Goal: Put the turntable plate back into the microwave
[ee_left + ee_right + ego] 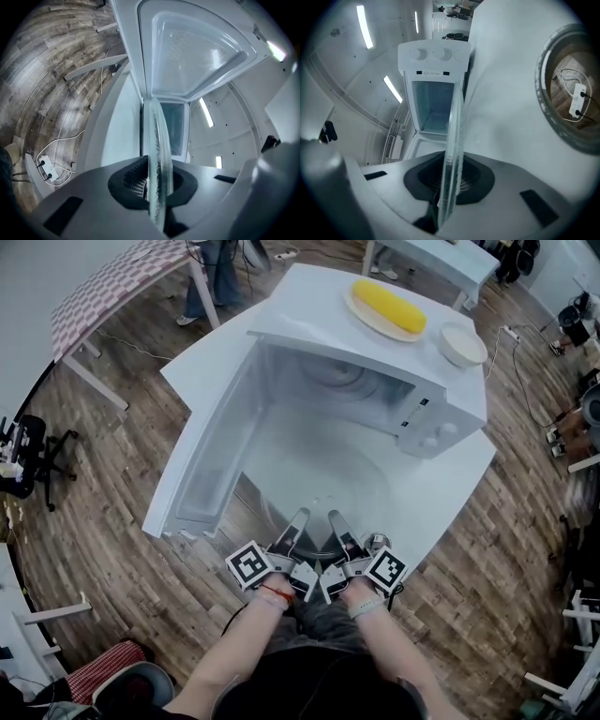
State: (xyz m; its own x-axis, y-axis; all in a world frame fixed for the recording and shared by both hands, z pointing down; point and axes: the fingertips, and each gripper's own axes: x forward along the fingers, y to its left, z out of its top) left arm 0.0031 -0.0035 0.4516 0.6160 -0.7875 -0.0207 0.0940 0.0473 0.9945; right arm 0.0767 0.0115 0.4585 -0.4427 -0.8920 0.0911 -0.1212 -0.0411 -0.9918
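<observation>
The clear glass turntable plate [319, 486] hangs level in front of the open cavity of the white microwave [427, 404]. My left gripper [296, 523] and right gripper [337, 523] sit side by side, each shut on the plate's near rim. In the left gripper view the plate [157, 154] stands edge-on between the pads of that gripper [157, 183], with the open door [201, 51] ahead. The right gripper view has the plate's edge [452, 150] clamped in the right gripper [449, 182], facing the cavity [433, 110] under the knobs [433, 55].
The microwave door [208, 460] swings out to the left. On top of the oven lie a plate with a yellow corn cob [386, 304] and a white bowl [462, 343]. The oven stands on a white table [464, 479]. A checked table [112, 282] stands far left.
</observation>
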